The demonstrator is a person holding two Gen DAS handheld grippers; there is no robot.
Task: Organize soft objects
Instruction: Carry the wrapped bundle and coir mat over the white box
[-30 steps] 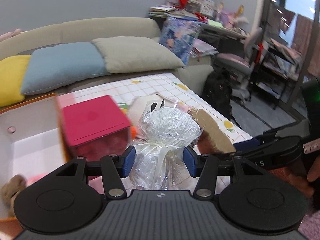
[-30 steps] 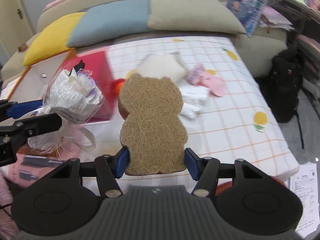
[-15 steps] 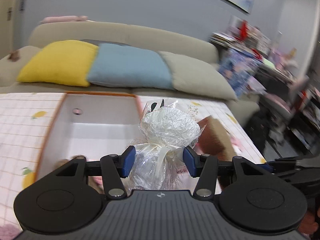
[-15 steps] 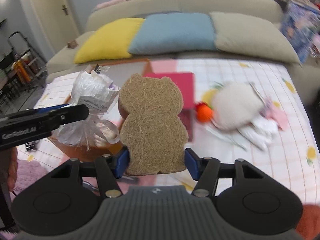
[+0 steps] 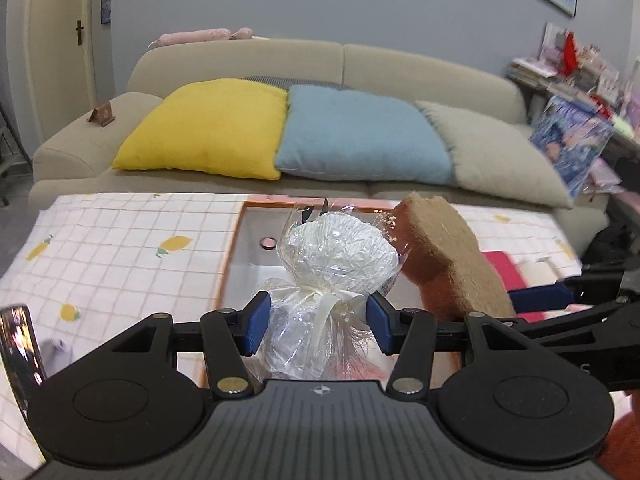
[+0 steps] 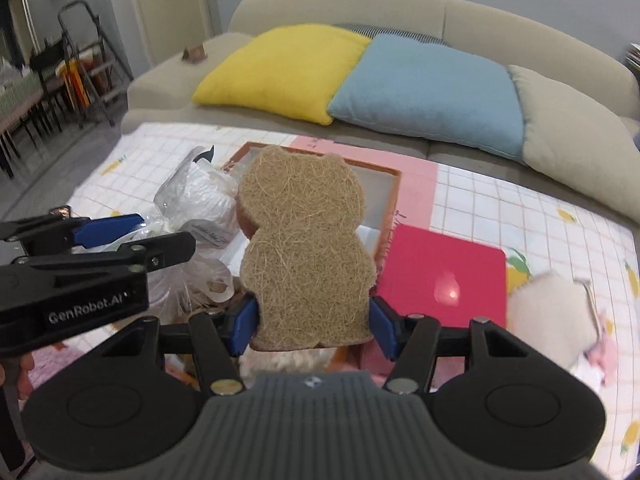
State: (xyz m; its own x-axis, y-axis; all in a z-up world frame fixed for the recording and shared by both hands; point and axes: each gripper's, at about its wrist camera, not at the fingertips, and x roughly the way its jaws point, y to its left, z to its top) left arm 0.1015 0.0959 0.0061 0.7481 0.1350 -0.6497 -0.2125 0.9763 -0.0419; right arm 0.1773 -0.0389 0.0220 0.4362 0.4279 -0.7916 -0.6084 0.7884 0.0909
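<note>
My left gripper (image 5: 316, 322) is shut on a clear cellophane-wrapped white bundle (image 5: 340, 260) tied with a cream ribbon, held above an open orange-rimmed box (image 5: 236, 248). My right gripper (image 6: 312, 326) is shut on a tan bear-shaped fibre sponge (image 6: 306, 248) with a reddish back, held over the same box (image 6: 390, 200). The sponge (image 5: 452, 256) is just right of the bundle in the left wrist view; the bundle (image 6: 204, 200) and the left gripper (image 6: 116, 240) are left of the sponge in the right wrist view.
The box stands on a white checked cloth with lemon prints (image 5: 120, 248). A pink-red lid (image 6: 440, 280) lies right of the box, then a cream plush (image 6: 548, 316) and pink soft pieces (image 6: 600, 356). A beige sofa with yellow (image 5: 208, 128), blue and grey cushions is behind.
Both grippers have swung left with their loads, from over the pink-red lid and loose soft items to over the open box. Both grips are unchanged.
</note>
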